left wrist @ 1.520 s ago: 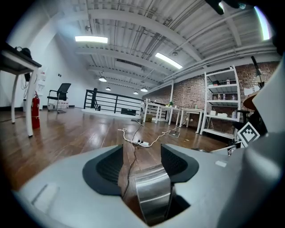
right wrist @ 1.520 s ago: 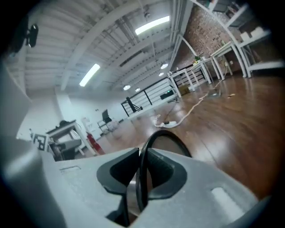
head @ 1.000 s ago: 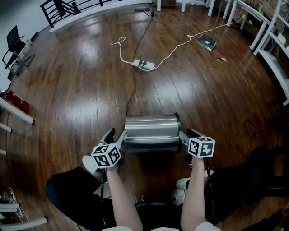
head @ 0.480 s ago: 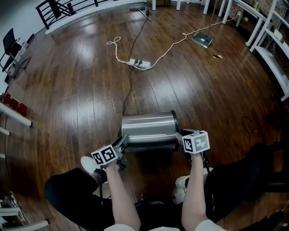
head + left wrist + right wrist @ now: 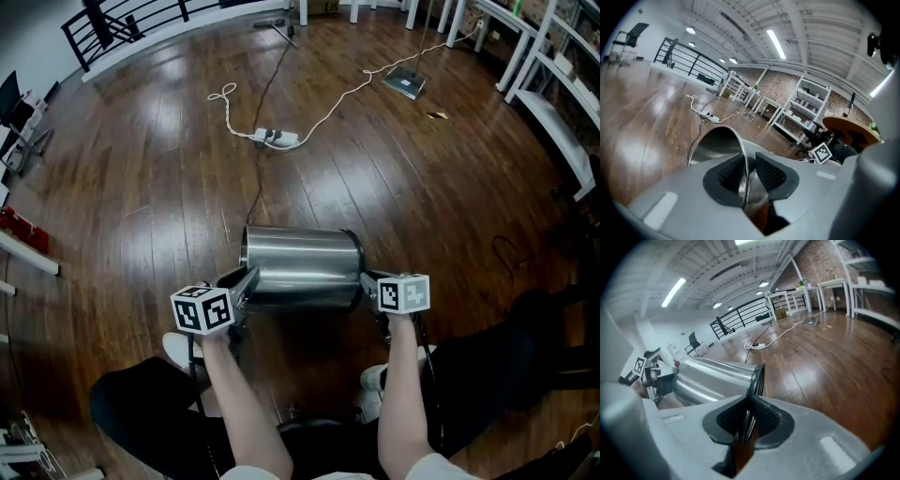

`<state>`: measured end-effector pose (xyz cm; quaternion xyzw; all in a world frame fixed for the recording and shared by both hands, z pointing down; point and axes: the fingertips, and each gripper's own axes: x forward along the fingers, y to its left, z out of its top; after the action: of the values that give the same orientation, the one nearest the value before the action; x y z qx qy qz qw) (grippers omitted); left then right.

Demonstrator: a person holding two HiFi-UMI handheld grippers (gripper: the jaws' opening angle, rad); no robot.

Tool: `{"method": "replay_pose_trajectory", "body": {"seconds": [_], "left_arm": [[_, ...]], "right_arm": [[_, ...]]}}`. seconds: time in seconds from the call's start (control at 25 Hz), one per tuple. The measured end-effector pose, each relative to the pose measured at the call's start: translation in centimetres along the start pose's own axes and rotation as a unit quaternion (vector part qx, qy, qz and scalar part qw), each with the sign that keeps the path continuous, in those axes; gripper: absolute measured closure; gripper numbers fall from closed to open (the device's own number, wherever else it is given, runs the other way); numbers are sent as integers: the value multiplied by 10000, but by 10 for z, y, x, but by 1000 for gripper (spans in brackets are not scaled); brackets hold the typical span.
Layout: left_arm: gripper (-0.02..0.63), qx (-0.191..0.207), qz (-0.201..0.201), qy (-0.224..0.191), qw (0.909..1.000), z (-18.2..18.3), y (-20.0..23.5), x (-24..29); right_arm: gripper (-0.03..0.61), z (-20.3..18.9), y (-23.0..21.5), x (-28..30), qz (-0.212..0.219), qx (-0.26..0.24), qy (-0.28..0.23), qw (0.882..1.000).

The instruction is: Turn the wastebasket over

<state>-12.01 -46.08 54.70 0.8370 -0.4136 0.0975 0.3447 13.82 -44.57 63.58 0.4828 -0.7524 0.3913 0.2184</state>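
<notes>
L gripper: jaws closing, with the thin steel lip of the wastebasket standing between the ribbed pads. The pads look to be on the wall on both sides. R gripper: jaws closing likewise, with the dark-banded rim at the other end of the wastebasket between its pads.

Head view confirms this: L gripper at the left end and R gripper at the right end. The wastebasket lies on its side across the wood floor, just in front of my knees. Open mouth faces my left, banded end my right.

Handling, my assessment:
- Polished steel shell, so stiff but slick. The pads have only a narrow edge to bite on, and I expect slip if the grip is light
- Appears empty, so prob. light. Thin wall at the mouth could flex or dent under hard squeeze
- Round body will roll on the boards once freed
- Best hold is as taken, one rim per gripper at opposite ends, so I can pivot it about its middle w/o torque on one edge

Beyond the wastebasket, a power strip and white cable lie well apart from it and pose no obstruction
</notes>
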Motion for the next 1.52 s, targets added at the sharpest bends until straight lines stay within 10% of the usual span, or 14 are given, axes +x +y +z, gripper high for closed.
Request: {"method": "replay_pose_trajectory", "body": {"seconds": [0.2,0.4,0.56,0.76,0.96,1.24,1.52], "left_arm": [[536,1661,-38,754,9832,29,-64,18],[543,3527,-435,1967,9138,-34,-130,71],[546,3985,-734,2513,8790,-110,-166,88],[535,4917,-152,1943,8487,-126,-165,94],[523,5072,-48,1586,8471,-122,-168,93],[460,3748,321,-390,9257,-61,-166,0],[408,3181,510,-1706,9312,-39,-183,-149]], "right_arm": [[547,-60,1,47,344,557,464,9968],[586,-127,-9,76,1033,3035,28,9472],[586,-89,-36,49,773,2943,-698,9500],[586,-21,-15,8,1397,2113,-1393,9573],[586,-2,11,-31,1214,1194,-1812,9686],[586,-7,90,-115,725,74,-2692,9603],[584,-44,206,-224,491,-1666,-3299,9279]]}}
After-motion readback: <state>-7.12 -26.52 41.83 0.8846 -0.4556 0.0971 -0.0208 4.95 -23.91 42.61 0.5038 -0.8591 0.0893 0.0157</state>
